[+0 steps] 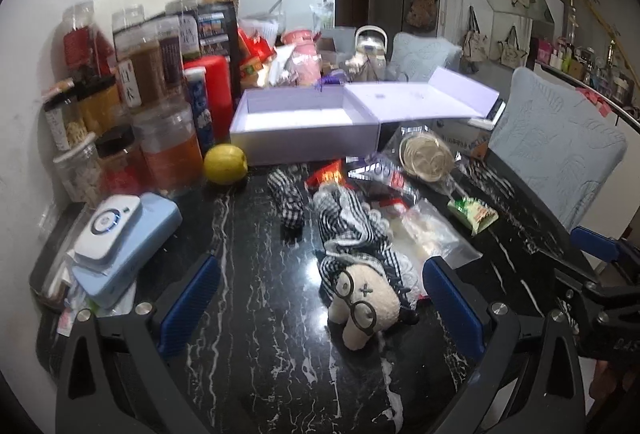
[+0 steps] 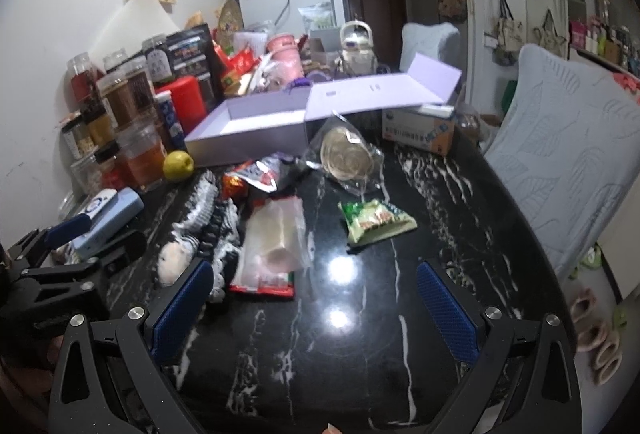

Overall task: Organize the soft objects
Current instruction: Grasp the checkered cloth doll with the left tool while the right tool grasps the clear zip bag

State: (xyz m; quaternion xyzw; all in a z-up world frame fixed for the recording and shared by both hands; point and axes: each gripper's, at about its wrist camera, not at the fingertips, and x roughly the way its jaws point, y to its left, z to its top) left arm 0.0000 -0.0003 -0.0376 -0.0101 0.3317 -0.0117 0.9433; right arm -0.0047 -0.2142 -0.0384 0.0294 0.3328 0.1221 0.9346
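— Checked cloth on the plush doll [image 1: 360, 274], lying on the black marble table [image 1: 260, 314] between the spread, empty fingers of the left gripper [image 1: 320, 302]?

— Yes. Light, floppy; best pinched at the stuffed head. Right gripper [image 2: 316, 314] likewise spread, holding nothing.

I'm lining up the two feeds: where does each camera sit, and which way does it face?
Left wrist: sits on the left tongs, looks across the black table at the plush doll; the right tongs show at the edge.
Right wrist: sits on the right tongs, faces the snack packets; the left tongs show.
Shared: the open lilac box, the doll.
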